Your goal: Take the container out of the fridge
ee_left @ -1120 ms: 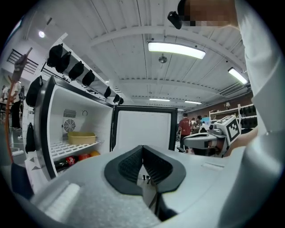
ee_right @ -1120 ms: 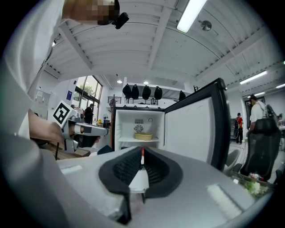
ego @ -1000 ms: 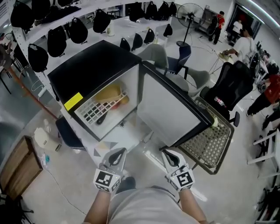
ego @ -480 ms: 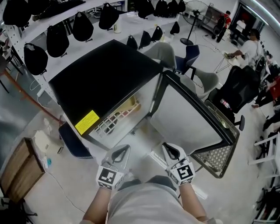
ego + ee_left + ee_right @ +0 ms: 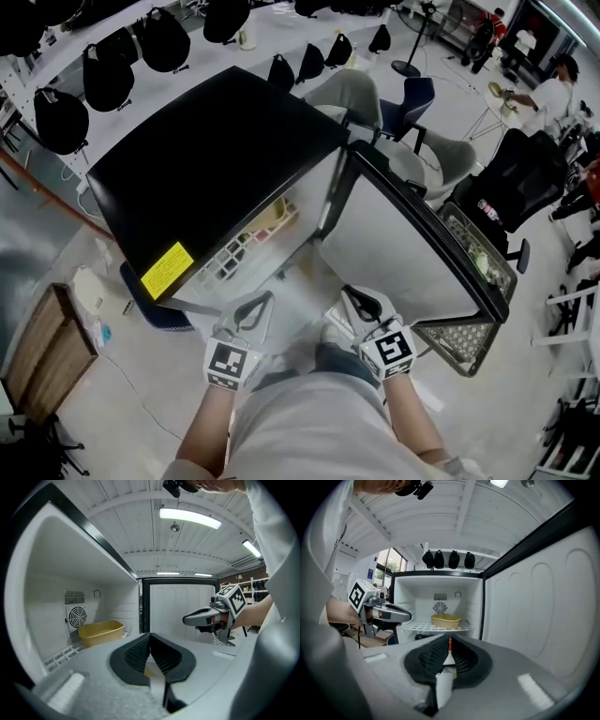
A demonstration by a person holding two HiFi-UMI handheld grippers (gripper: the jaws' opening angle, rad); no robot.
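The black-topped white fridge's (image 5: 216,159) door (image 5: 403,244) stands swung right for access, while left gripper (image 5: 150,637) and right gripper (image 5: 450,641) hover clenched and empty, shallow yellow plastic container (image 5: 446,620) unreached inside.

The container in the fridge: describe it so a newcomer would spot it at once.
Find the small black-topped fridge with its door swung open. Inside, on the white wire shelf, sits a shallow pale-yellow container, just below the round fan grille. Nothing else in that white interior is yellow.
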